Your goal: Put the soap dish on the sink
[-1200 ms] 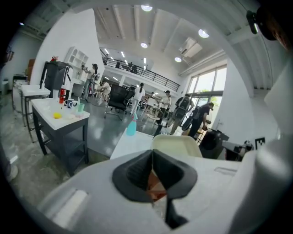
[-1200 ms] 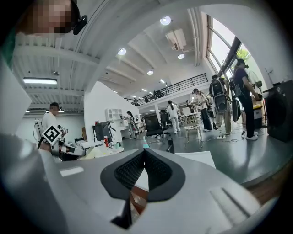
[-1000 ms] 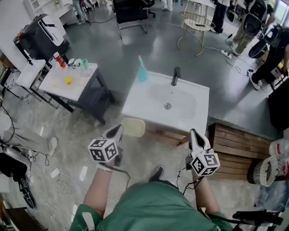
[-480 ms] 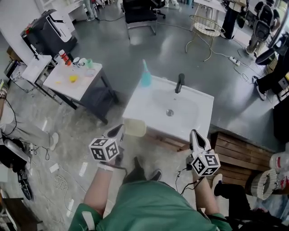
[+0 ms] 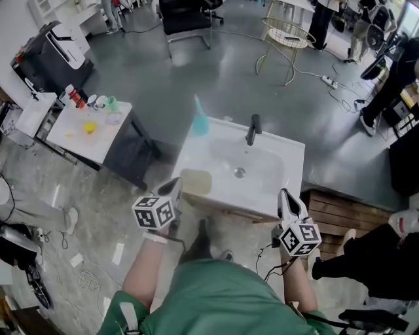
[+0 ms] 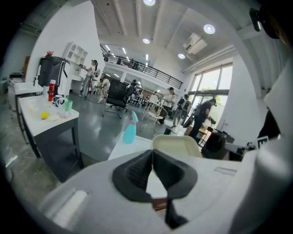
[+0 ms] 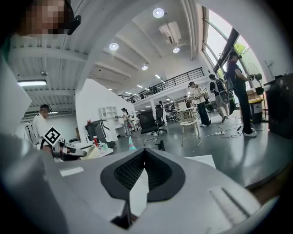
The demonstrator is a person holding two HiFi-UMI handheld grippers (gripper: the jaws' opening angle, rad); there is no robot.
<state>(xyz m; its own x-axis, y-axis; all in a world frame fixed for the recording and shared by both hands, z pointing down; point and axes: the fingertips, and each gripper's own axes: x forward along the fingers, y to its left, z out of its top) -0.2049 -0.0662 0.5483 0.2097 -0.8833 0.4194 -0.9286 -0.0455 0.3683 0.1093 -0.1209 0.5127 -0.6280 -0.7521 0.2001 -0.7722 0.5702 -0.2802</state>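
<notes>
In the workshop: one white sink (image 5: pixel 294 171), one black faucet (image 5: pixel 252 129), one teal spray bottle (image 5: pixel 199 120), one cream soap dish (image 5: pixel 196 182), one white side table (image 5: pixel 77 141), one black office chair (image 5: pixel 186 14), and two handheld grippers, the left gripper (image 5: pixel 173 188) and the right gripper (image 5: pixel 286 196).

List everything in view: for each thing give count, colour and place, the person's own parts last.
sink: one, white, centre
tap: one, dark, sink's far edge
spray bottle: one, teal, sink's far left corner
soap dish: one, cream, at sink's near left corner, in left gripper
side table: one, white, left of sink
wooden pallet: one, brown, right of sink
office chair: one, black, beyond sink
left gripper: one, white, shut on soap dish
right gripper: one, white, shut, empty, near sink's right corner
</notes>
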